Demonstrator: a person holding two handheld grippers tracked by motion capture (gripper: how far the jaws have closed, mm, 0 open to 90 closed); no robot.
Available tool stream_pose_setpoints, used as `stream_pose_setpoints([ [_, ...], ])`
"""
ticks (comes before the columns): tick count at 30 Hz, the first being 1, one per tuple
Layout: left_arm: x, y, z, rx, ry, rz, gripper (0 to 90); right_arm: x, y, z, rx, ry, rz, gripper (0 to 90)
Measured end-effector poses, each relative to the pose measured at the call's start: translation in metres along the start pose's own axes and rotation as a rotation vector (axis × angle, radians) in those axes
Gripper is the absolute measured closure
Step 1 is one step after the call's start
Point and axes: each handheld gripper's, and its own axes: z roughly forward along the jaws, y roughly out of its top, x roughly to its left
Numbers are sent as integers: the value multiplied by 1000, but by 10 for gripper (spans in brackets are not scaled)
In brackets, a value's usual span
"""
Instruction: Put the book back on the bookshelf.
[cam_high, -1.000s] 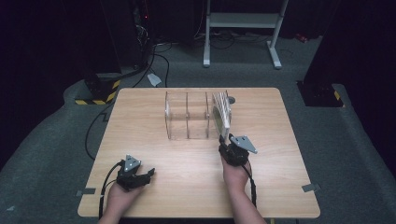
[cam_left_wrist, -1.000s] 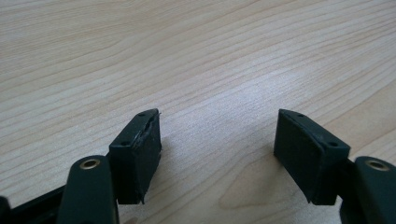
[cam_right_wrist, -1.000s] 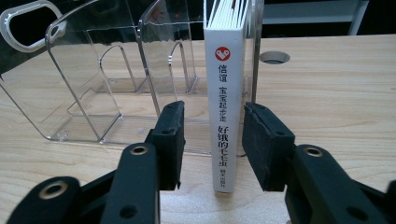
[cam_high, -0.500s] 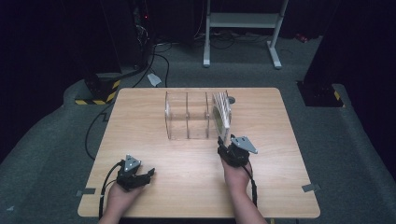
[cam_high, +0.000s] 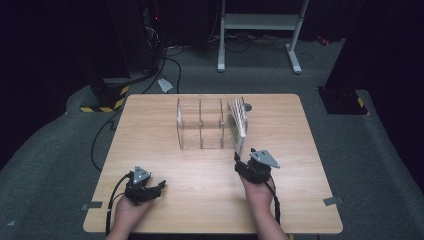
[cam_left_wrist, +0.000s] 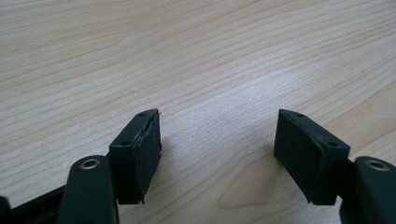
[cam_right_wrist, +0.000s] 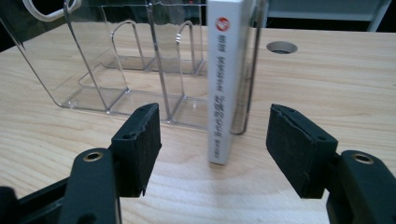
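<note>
A clear acrylic rack (cam_high: 200, 125) with three compartments stands mid-table. A white book (cam_right_wrist: 224, 84) stands upright in its right-hand compartment (cam_high: 236, 122), spine towards me and sticking out past the front. My right gripper (cam_right_wrist: 215, 140) sits just in front of that spine (cam_high: 240, 160). Its jaws have just been opening, and the spine's lower end stands between the pads (cam_right_wrist: 140, 144) without touching them. My left gripper (cam_left_wrist: 217, 126) rests open near the table's front left (cam_high: 159, 186), with bare wood between its jaws.
The wooden table (cam_high: 300, 150) has a round cable hole (cam_high: 247, 106) behind the rack. The rack's left and middle compartments (cam_right_wrist: 140, 60) hold nothing. Cables trail off the near table edge, and there is dark floor all around.
My right hand has drawn back a little towards the person, away from the book. The left hand has kept still.
</note>
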Motion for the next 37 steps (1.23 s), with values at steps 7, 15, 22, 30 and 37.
stream_pose_setpoints([
  [7,0,0,0,0,0,0,320,-20,-10,-14,37,-20,-28,309],
  [15,-1,0,0,2,-1,-1,318,-52,-28,-30,128,-46,-60,292],
  [22,-1,0,0,3,-1,-2,305,-87,-46,-38,279,-95,-35,247],
  [30,-1,0,0,4,-4,-1,301,-104,-51,-42,342,-107,-26,200],
  [37,-1,0,0,5,-6,0,296,-104,-51,-42,344,-115,-17,196],
])
